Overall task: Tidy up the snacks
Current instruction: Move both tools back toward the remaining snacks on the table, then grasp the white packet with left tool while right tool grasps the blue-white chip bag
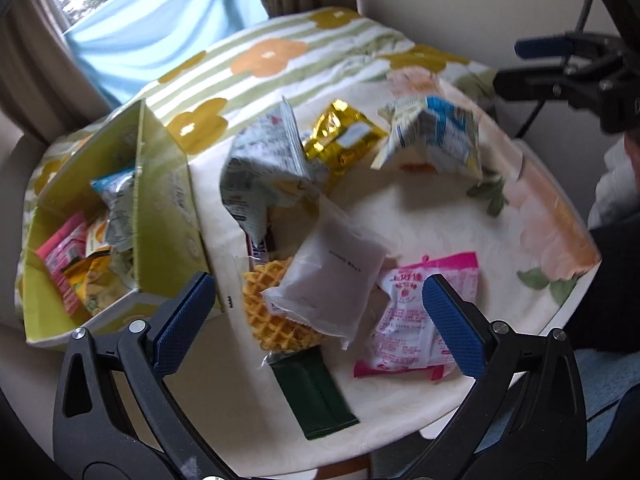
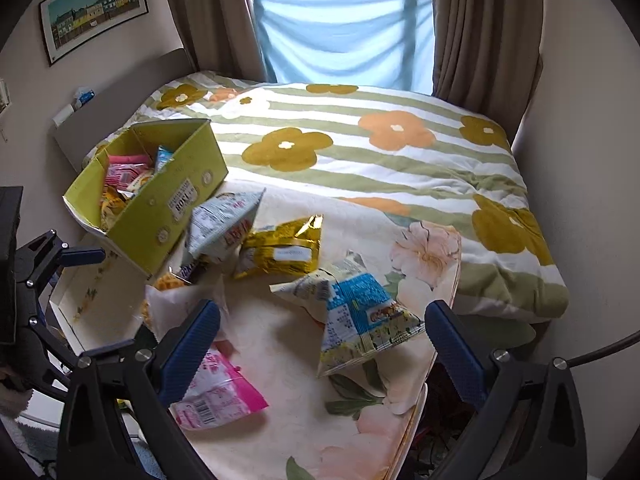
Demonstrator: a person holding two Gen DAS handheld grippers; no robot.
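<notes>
Both the left hand-held gripper (image 1: 318, 304) and the right hand-held gripper (image 2: 322, 330) are held wide apart, with nothing gripped. Loose plastic snack packets, such as a blue-and-white crinkled bag (image 2: 360, 320), are scattered on the cream floral-covered bench (image 1: 420, 216). More are kept in the yellow-green cardboard box (image 2: 172, 208) at its left.

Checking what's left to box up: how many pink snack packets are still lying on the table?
1: the pink packet lies at the table's near edge, beside the white pouch. Others could hide under the pile.

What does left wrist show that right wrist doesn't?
Left wrist only: dark green packet at the near table edge, and the waffle pack in full. Right wrist only: framed picture on the wall. Both: green box holding snacks, gold pack, pink pack; left gripper and right gripper open, empty.
</notes>
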